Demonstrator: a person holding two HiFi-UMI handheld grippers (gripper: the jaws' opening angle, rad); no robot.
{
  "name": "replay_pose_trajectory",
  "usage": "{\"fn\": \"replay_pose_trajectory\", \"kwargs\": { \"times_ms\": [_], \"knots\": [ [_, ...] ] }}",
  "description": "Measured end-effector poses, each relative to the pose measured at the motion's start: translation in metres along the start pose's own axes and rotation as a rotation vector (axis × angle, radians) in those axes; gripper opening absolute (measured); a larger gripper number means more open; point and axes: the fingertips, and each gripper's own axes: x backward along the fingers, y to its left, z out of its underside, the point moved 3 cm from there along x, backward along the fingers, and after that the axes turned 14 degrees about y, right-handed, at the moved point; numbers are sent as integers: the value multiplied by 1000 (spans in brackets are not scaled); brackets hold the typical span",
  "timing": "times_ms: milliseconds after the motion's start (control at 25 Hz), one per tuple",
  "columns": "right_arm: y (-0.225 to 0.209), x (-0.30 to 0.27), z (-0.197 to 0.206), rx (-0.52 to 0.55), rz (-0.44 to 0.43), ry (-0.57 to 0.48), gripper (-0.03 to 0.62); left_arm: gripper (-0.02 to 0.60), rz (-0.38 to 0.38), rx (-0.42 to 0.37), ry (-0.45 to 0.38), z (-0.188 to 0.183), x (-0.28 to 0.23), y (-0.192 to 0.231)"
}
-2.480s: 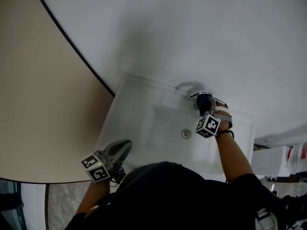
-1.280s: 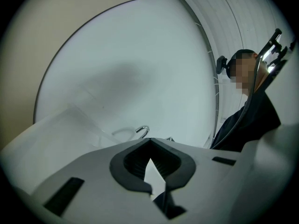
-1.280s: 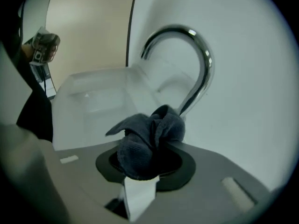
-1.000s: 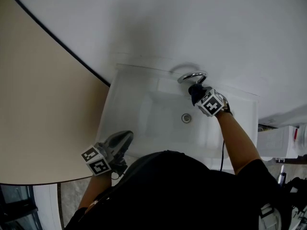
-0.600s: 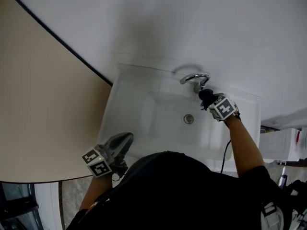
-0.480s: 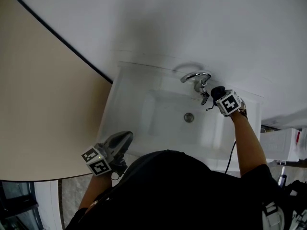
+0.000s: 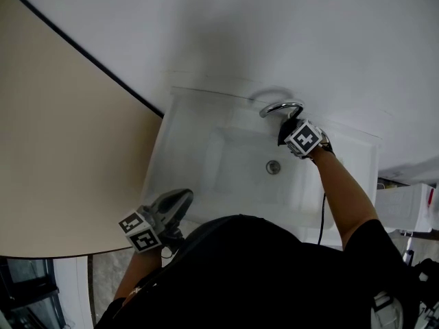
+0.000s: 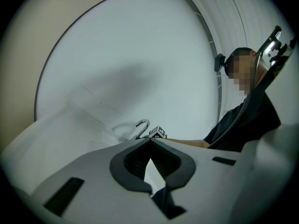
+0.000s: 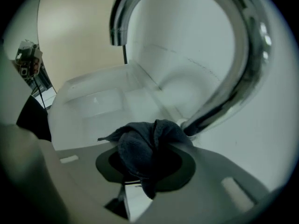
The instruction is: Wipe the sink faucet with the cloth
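Dark clothing (image 7: 233, 273) of the person fills the near edge of the head view, with 2 arms reaching out from it. The left gripper (image 7: 184, 197) is at the near left corner of a white rectangular sink (image 7: 171, 136), pointing across it. Its jaws are pressed together with nothing between them. The basin has a round metal drain (image 7: 274, 166) toward its far side.

At the far side of the sink, right of the drain, the right gripper (image 7: 287, 131) points steeply down at the foot of the faucet (image 7: 280, 107). Its jaws are clamped on the cloth (image 9: 142, 143). The cloth is dark navy, with a soft, nubby towel texture, and is bunched into a loose wad that bulges out past the jaw tips. 1 corner pokes out flat to the left, and a narrow tail hangs back between the jaws. The wad sits against the lowest part of the faucet's stem, where it meets the sink ledge.

The faucet is polished chrome, a tall gooseneck that rises from behind the cloth and curves over the basin, spout opening facing down. Behind it stands a plain white wall (image 7: 274, 33). To the far left, a beige surface (image 7: 62, 136) meets the wall along a dark curved line.
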Motion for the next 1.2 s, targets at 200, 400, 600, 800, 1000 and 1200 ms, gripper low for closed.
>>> {"fn": "replay_pose_trajectory", "kwargs": {
  "times_ms": [200,400,600,800,1000,1200],
  "knots": [
    [14,-23,-13,97,17,85,103,-1,3,5,22,5,-8,1],
    [9,-13,7,96,19,113,101,0,-4,-2,27,7,-7,0],
    [-30,5,39,-68,10,25,101,0,-23,31,14,9,2,10],
    [-51,0,49,-150,-29,-24,103,0,-5,40,31,12,-7,4],
    [-72,-24,60,-238,-79,-18,98,-1,-28,43,44,14,-5,3],
    [-85,-44,51,-336,-162,-36,97,0,-44,47,61,19,-7,-1]
  ]
}}
